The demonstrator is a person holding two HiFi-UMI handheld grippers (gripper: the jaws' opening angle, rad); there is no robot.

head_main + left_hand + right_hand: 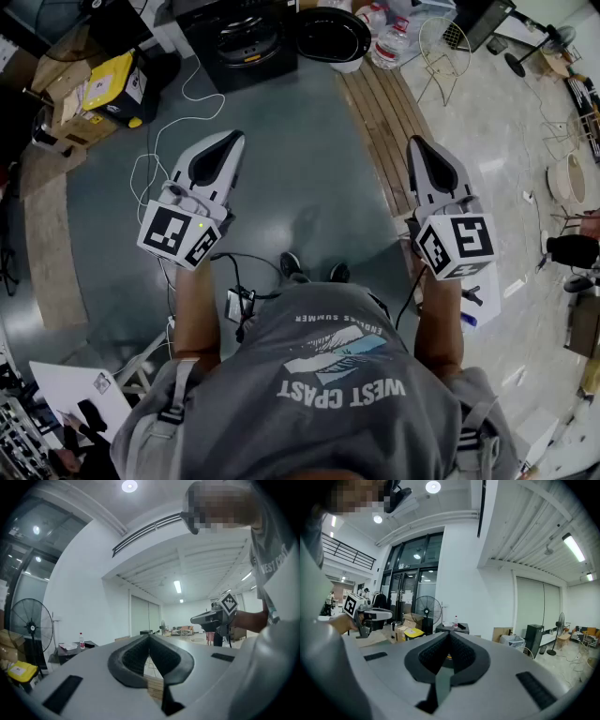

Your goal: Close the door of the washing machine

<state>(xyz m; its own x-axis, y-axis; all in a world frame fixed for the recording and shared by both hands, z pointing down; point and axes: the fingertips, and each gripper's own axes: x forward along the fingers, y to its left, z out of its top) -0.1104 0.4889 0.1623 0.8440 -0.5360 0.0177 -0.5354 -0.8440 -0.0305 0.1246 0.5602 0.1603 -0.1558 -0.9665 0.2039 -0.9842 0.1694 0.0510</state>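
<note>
Head view puts the washing machine (246,45) far ahead, its round door (333,34) open to the right. Left gripper (232,139) and right gripper (416,142) are pressed together, empty. Door likely rigid, light; push its rim

Grey floor (300,173) bears wooden planks (384,122) and a white cable (178,120).

Bright, even room light, a round ceiling lamp (129,485) flaring white and a strip light (573,547) glaring. Both gripper views bend into dark fisheye corners, and the right claw (449,639) sits soft up close; the floor (300,150) carries a faint shadow.
</note>
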